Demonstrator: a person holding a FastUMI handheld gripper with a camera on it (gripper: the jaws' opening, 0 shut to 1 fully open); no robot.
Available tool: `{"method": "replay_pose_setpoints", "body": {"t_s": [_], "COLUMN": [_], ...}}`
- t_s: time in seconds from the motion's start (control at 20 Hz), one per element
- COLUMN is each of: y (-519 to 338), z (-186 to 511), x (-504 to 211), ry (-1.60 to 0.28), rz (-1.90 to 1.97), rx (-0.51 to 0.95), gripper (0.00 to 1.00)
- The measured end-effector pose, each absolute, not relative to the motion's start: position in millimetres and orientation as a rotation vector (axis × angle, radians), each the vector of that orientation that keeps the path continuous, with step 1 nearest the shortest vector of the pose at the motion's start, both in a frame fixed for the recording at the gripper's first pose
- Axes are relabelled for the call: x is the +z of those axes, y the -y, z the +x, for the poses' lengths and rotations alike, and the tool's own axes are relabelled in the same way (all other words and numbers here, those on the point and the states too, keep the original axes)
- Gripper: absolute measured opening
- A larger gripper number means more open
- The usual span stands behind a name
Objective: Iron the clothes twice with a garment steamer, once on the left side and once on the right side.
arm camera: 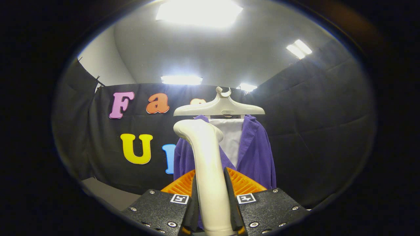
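So the claw (211, 196) is gripping the garment steamer (205, 157) right now, with both fingers (193, 200) pressing in on the cream handle from either side, closed down as far as the handle lets them. The steamer's handle is running up between the fingers and its head is curving over toward the clothes at the top. Beyond it, the purple jacket (256, 154) is hanging on a pale hanger (219, 106) with a white shirt (231, 137) showing in the open front, all of it against the booth's black wall. The steamer head is sitting in front of the jacket's collar area on the side nearer the letters, up near the shoulder, but I can't tell whether it's actually touching the fabric or just hovering close, since the camera is looking straight along the handle. There's also something orange and ribbed (242, 183) just ahead of the fingers, low down, can't say what that is. Progress-wise, I'm guessing the pickup part is done and this is the top of a pass on one side. Nothing on the fabric is telling me whether a stroke is already finished, so I'd count both sides as possibly still to do.
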State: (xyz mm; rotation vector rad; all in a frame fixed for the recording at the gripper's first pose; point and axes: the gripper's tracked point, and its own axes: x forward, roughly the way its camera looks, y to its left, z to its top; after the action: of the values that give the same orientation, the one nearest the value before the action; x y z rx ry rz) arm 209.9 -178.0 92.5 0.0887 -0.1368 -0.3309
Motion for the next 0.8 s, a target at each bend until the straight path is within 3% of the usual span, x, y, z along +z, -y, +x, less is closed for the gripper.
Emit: {"method": "replay_pose_setpoints", "body": {"t_s": [0.8], "y": [185], "z": [254], "x": [24], "ry": [0.005], "rz": [0.127], "rx": [-0.362], "gripper": [0.38]}}
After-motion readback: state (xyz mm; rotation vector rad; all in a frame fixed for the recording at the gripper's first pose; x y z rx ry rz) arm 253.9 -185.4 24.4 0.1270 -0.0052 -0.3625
